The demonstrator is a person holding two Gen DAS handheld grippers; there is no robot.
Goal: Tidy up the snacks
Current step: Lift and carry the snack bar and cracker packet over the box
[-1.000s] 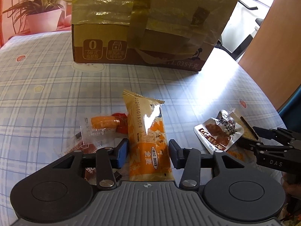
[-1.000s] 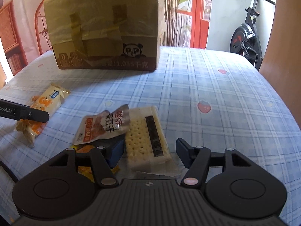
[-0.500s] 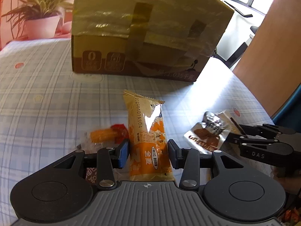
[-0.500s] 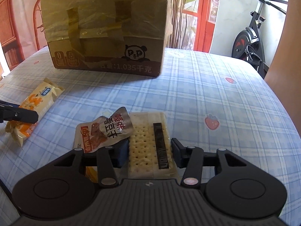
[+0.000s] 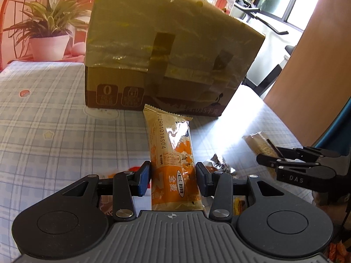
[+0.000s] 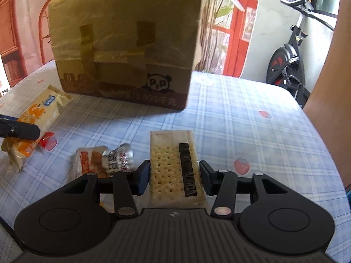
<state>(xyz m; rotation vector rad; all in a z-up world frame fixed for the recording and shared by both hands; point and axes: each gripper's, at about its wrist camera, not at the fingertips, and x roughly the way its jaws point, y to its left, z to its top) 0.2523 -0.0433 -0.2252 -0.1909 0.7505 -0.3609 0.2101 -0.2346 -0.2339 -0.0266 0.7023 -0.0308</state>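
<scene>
Looking along the left wrist view, the left gripper (image 5: pixel 173 176) is clamped on an orange snack bar (image 5: pixel 173 164), one blue pad pressed to each long side near the packet's lower half. The bar points up and forward toward the taped cardboard box (image 5: pixel 166 65), which stands on the checked tablecloth (image 5: pixel 48 120). To the right, the right gripper (image 5: pixel 291 162) shows side-on, with the cracker pack (image 5: pixel 261 142) sticking out of it. A good carry here would keep the squeeze light, since the filling looks crumbly and the foil slippery, and would keep the packet level so its free top end does not droop.

Turning to the right wrist view, the right gripper is closed on the cracker pack (image 6: pixel 173 166), its pads meeting both long edges at about mid-length. The pack appears lifted clear of the cloth, though that cannot be told for sure. A silver pouch (image 6: pixel 103 161) lies just beside the left pad, and a small red packet (image 6: pixel 48 141) sits near the orange bar. The box's opening is not visible, so judging by this, both arms likely need to rise above its top edge before going forward, one snack after the other to avoid a collision.
</scene>
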